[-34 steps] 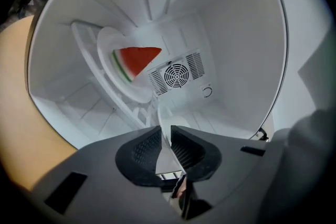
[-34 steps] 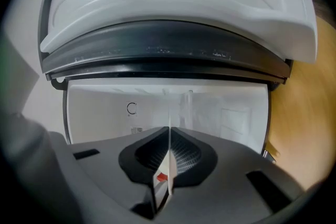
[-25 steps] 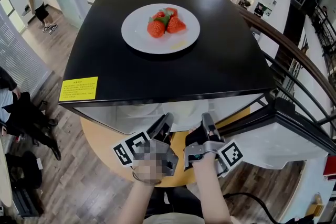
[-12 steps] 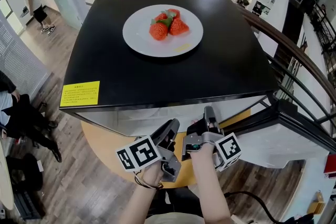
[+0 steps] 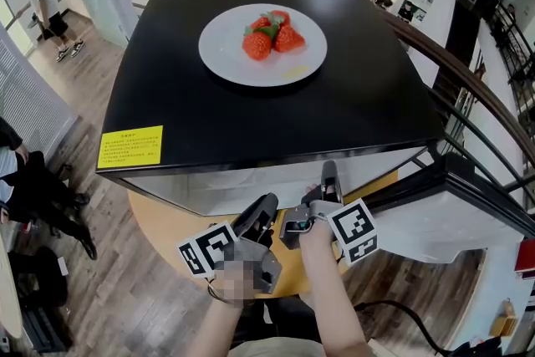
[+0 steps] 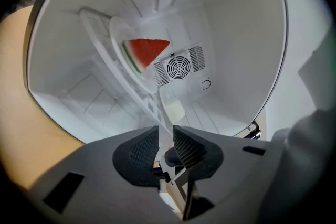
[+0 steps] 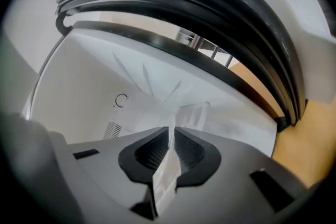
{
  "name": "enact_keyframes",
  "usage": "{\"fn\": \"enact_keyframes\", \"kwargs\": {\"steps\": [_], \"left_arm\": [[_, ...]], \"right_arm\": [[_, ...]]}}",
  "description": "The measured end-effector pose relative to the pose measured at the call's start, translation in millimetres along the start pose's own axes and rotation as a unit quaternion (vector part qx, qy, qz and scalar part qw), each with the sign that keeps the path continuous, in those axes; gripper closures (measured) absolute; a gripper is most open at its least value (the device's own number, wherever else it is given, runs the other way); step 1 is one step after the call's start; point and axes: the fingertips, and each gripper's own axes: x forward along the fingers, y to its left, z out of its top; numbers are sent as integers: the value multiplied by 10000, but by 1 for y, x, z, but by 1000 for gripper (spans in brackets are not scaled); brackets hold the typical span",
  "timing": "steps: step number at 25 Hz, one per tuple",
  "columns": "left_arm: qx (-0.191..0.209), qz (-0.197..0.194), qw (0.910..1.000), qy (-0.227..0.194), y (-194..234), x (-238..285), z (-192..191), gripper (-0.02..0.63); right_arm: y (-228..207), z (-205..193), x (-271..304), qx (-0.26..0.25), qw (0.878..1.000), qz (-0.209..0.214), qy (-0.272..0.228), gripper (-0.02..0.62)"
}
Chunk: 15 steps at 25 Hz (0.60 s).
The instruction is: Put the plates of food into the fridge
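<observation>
Your L gripper (image 6: 166,139) and R gripper (image 7: 171,147) both clamp the front edge of the white fridge shelf (image 6: 155,110), the R jaws nearly touching and the L set wider. The watermelon plate (image 6: 118,34) sits on that shelf, inside. Looks like you're seating the shelf: push it in level, let go, then fetch the strawberry plate (image 5: 234,54) off the fridge top (image 5: 351,104).

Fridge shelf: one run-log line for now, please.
left gripper: shut on white shelf | right gripper: shut on same shelf | watermelon plate: on shelf inside fridge | strawberry plate: on fridge top

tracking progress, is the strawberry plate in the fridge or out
Out. The strawberry plate sits on the fridge's black top; only the watermelon plate is inside.
</observation>
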Motion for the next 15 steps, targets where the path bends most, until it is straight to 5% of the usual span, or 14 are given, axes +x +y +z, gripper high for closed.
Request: {"fn": "enact_keyframes", "kwargs": {"steps": [6,11,15], "left_arm": [[54,54,10000,-37,4,-6,1,537],[109,99,9999,-85,8,-11,5,537],[175,126,9997,-98,10,-11,5,537]], "right_arm": [[-2,0,6,-1922,9782,-733,297,556],[-4,-4,13,-3210,9388,-1123,553,539],[6,2,13,-4189,8999,-1187,248,535]]}}
